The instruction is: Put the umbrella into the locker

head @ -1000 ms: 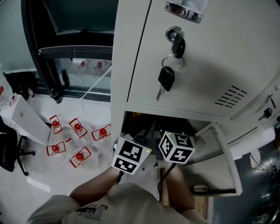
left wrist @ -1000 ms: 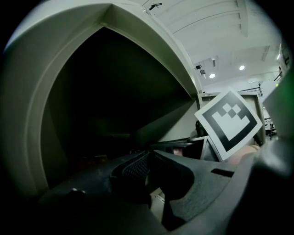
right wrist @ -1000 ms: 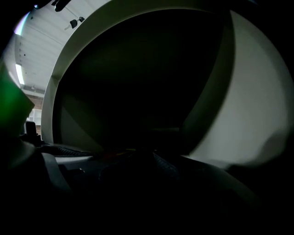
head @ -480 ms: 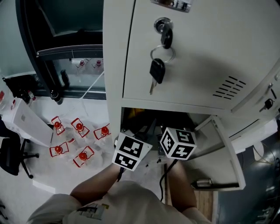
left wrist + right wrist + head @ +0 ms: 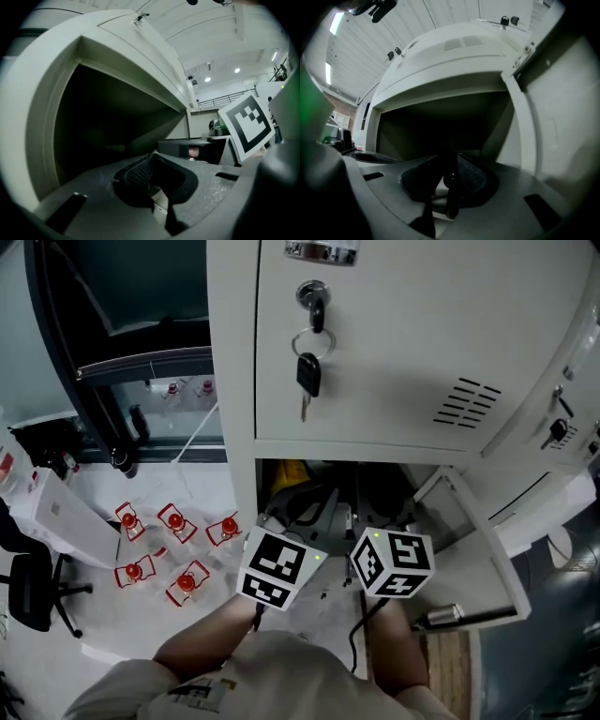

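Smooth pale painted-metal locker point(image 5: 422, 334), glossy black plastic key fob point(image 5: 307, 373)

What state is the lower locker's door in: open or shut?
Open: the lower door stands swung out to the right, exposing the dark compartment behind it.

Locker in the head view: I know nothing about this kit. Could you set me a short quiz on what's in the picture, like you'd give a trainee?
1. True or false: the upper locker door is shut, and a key hangs from its lock.
2. In the head view, the lower door is: A) shut, B) swung open to the right, C) swung open to the left.
3. What colour are the caps of the small bottles on the floor?
Key: 1 true; 2 B; 3 red.
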